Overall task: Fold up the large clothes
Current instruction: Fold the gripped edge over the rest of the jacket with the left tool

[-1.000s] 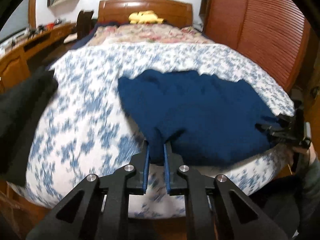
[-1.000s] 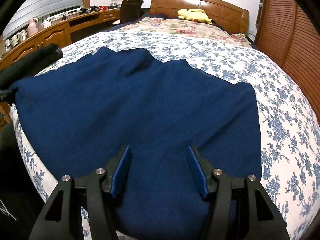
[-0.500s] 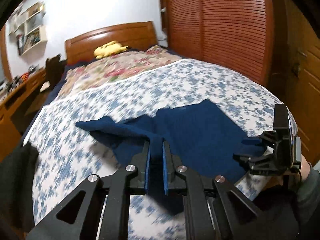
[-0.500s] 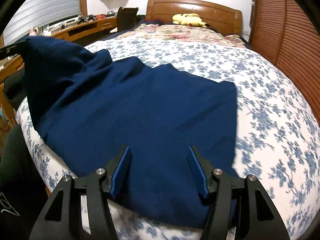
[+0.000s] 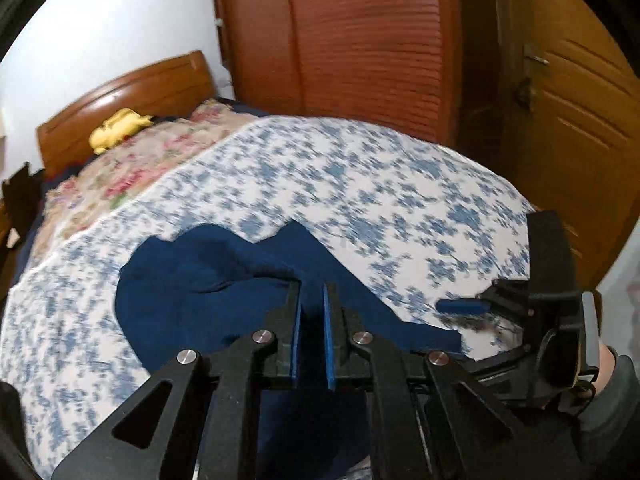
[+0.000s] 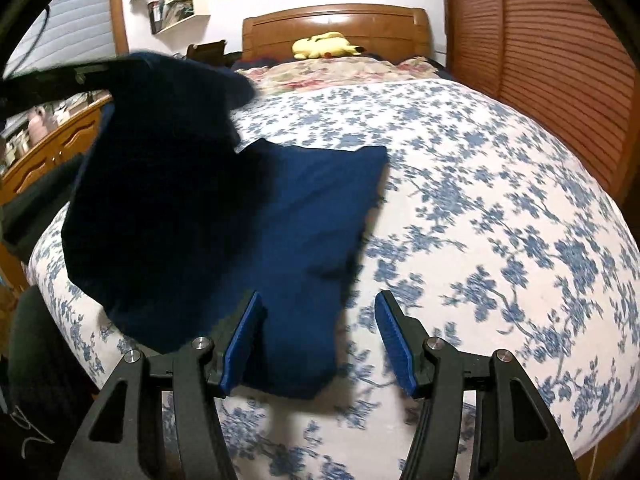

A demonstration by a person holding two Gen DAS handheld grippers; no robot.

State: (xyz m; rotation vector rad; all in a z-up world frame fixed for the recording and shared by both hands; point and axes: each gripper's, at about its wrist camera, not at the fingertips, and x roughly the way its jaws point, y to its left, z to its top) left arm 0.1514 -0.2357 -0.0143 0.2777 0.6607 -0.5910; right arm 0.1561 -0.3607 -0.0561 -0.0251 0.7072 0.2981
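Broadly, the bed spread out ahead of both tools under its blue-flowered cover, and the navy garment lay on it near the foot edge, part flat ahead of the right tool and part lifted in a dark drape up to that tool's left. The left tool was clenched on a bunched edge of the cloth, while the right tool stood released, gripping nothing. The likely trouble was the raised half landing skewed or creased, since only one corner was held; a weak pinch could also let the fabric slip free mid-swing.
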